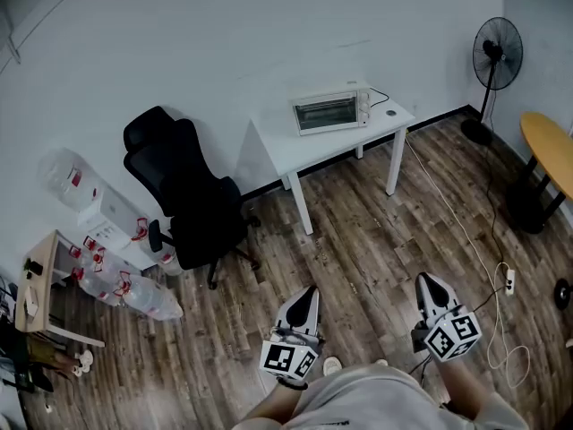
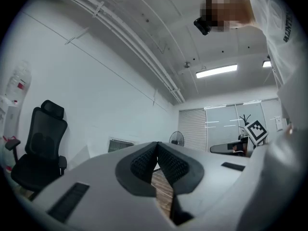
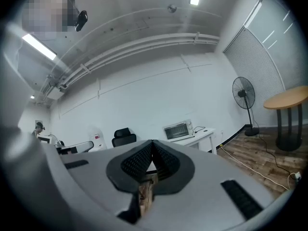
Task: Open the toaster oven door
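Seen from the head camera, a person stands on a wood-plank floor (image 1: 376, 240) well apart from the toaster oven (image 1: 330, 111). The oven sits at the far side of the room on a white table (image 1: 295, 150) against the wall, with its glass door closed. Only this view shows the whole layout: a black office chair (image 1: 192, 200) stands left of the table, clear water bottles (image 1: 134, 294) lie further left, a standing fan (image 1: 497, 56) is in the far right corner, and the edge of a round wooden table (image 1: 548, 150) is at the right.

The left gripper (image 1: 309, 291) and right gripper (image 1: 426, 281) are held low and near the person, side by side, pointing toward the oven.

The left gripper view shows its ribbed pads (image 2: 144, 160) pressed together with nothing between them. The oven is small behind them, and a ceiling light is overhead.

The right gripper view likewise shows its jaws fully together and empty. Above the tips, the oven and its table show more clearly, with a black cord trailing from the oven.
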`<state>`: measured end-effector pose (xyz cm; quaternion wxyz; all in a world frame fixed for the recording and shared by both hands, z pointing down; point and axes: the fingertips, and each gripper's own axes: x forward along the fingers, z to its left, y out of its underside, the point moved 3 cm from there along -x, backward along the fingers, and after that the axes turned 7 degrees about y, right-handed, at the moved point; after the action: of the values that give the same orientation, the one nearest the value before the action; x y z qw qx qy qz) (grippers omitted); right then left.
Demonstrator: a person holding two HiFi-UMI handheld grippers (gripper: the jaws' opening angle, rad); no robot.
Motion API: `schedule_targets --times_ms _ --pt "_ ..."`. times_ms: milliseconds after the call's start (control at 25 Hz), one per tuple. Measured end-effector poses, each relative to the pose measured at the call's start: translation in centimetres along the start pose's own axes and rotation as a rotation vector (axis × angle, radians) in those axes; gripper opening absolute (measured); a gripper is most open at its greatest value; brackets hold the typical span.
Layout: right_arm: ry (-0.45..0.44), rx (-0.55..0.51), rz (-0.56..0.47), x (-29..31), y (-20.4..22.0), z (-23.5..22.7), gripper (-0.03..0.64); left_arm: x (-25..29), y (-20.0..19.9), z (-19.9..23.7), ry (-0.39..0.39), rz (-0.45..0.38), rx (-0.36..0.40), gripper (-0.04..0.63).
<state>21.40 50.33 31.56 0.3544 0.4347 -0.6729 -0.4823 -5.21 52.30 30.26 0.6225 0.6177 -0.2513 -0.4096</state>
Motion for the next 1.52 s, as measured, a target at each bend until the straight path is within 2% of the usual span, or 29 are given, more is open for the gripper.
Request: schedule_targets --times_ms 440,640,760,1120,1520 --pt "0.016 0.013 0.006 3.6 1.0 4.8 0.017 -1.6 -0.8 5.6 0.022 -0.011 -0.021 0.009" --pt "0.017 0.018 0.02 5.0 1.9 6.3 0.017 -1.9 -0.6 7.9 0.013 -0.012 -0.037 0.009" --pt "0.011 0.0 0.029 6.1 2.0 6.7 0.017 -1.6 -0.7 8.6 0.004 -0.02 -0.021 0.009" --pt "-0.035 0.01 0.043 10.7 2.0 5.6 0.017 2.2 -0.8 10.3 -0.014 -0.037 0.004 0.009" --pt "-0.075 0.018 0.036 17.9 0.1 0.5 0.017 10.3 -0.3 12.5 -0.029 -0.027 0.037 0.009"
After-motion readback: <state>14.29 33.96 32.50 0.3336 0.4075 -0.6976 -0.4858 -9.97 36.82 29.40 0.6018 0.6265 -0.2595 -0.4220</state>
